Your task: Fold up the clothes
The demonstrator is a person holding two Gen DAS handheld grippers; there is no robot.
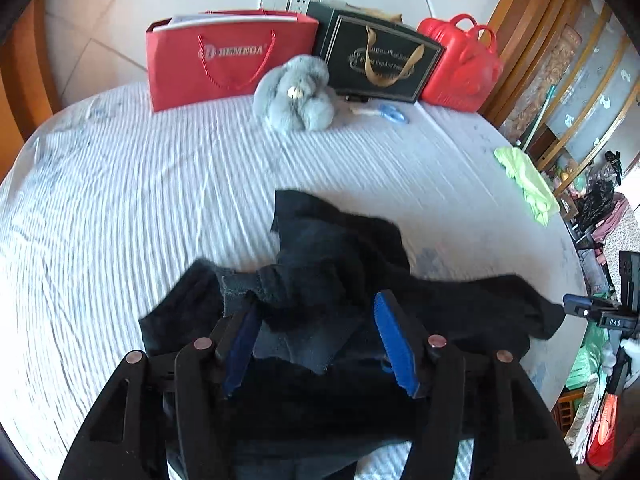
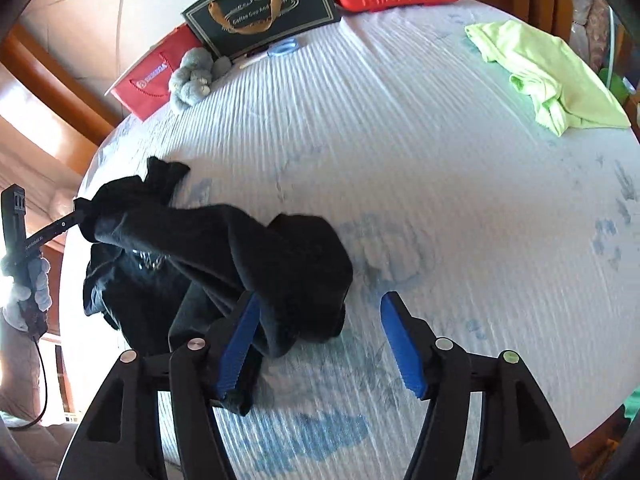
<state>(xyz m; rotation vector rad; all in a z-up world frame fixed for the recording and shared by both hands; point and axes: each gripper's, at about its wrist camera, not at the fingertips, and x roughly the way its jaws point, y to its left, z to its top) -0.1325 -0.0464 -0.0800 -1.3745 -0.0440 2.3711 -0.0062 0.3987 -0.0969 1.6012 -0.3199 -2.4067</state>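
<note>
A black garment (image 1: 340, 240) lies bunched on the striped white bed sheet (image 1: 120, 200). In the left wrist view my left gripper (image 1: 316, 304) stands open, with a fold of the garment lying loose between its blue pads (image 1: 394, 340). In the right wrist view the same garment (image 2: 240, 248) stretches from the left gripper's tip (image 2: 68, 220), held by a gloved hand (image 2: 28, 288), across to my right gripper (image 2: 320, 300). The right gripper is open too: cloth drapes against its left pad (image 2: 240, 340), and its right pad stands clear over the sheet.
Along the far edge stand a red paper bag (image 1: 224, 60), a black gift bag (image 1: 380, 60) and a red plastic case (image 1: 460, 68), with a grey plush toy (image 1: 296, 96) in front. A lime-green garment (image 2: 552, 76) lies crumpled at the bed's right edge.
</note>
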